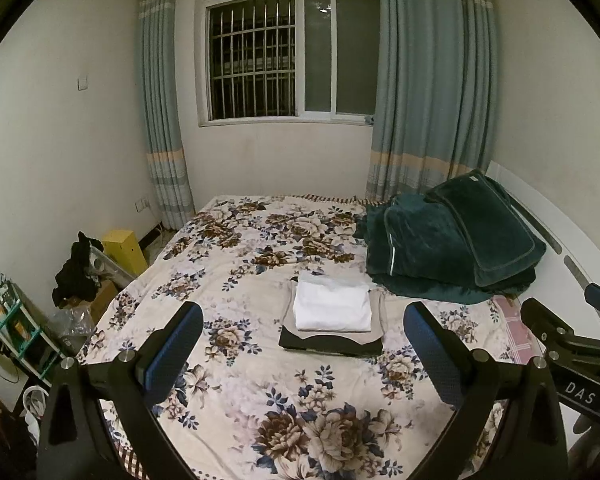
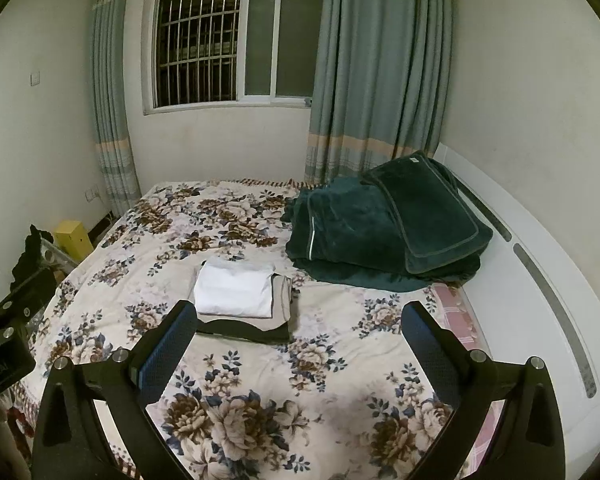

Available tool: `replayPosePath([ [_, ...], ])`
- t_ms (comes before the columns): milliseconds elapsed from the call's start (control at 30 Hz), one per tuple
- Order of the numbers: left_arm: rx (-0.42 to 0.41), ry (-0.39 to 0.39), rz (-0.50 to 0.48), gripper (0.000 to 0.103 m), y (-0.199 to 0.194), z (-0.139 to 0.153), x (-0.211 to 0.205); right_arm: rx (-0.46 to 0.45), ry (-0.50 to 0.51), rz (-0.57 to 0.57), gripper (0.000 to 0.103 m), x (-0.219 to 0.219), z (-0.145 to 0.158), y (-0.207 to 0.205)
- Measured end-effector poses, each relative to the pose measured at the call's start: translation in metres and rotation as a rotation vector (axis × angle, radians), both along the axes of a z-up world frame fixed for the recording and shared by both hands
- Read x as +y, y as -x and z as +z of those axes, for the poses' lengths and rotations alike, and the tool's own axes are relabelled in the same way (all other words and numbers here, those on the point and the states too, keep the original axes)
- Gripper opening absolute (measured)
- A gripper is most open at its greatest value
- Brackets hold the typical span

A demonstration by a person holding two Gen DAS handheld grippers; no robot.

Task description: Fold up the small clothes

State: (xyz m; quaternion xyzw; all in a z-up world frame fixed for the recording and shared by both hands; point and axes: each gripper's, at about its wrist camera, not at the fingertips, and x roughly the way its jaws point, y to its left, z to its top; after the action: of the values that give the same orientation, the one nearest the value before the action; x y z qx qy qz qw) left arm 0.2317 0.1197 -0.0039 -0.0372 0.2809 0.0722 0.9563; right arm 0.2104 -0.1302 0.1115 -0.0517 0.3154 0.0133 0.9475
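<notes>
Clothes lie folded in a small stack (image 1: 332, 320) on the floral bedspread (image 1: 260, 400), near the middle of the bed: a white piece (image 1: 332, 306) on top, a grey-beige piece (image 1: 380, 312) under it showing at the right and near edges, and a black piece (image 1: 328, 344) at the bottom, its wavy near edge sticking out toward the cameras. The left gripper (image 1: 302, 332) hangs above the bedspread with its jaws spread wide and nothing between them; the stack sits just beyond and between its blue-padded fingers (image 1: 176, 344). The right gripper (image 2: 300, 332) is likewise spread wide and holds nothing, with the stack (image 2: 240, 300) ahead and to its left, apart from both fingers (image 2: 428, 344). Each gripper shows at the edge of the other's view. A dark green blanket (image 1: 452, 244) is piled at the far right of the bed, well apart from the stack, against the white headboard (image 2: 540, 280). Behind the bed are a barred window (image 1: 284, 56) and blue-grey curtains (image 1: 428, 80). A yellow box (image 1: 124, 250) and dark cloth (image 1: 78, 272) sit on the floor at left.
</notes>
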Motion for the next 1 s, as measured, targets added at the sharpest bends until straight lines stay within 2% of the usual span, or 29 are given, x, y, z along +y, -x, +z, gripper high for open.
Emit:
replayPosePath([
  [1000, -0.005, -0.003, 0.000, 0.103, -0.0014, 0.0056, -0.0004, -0.009, -0.011, 0.006, 0.103, 0.0008, 0.0052, -0.0036],
])
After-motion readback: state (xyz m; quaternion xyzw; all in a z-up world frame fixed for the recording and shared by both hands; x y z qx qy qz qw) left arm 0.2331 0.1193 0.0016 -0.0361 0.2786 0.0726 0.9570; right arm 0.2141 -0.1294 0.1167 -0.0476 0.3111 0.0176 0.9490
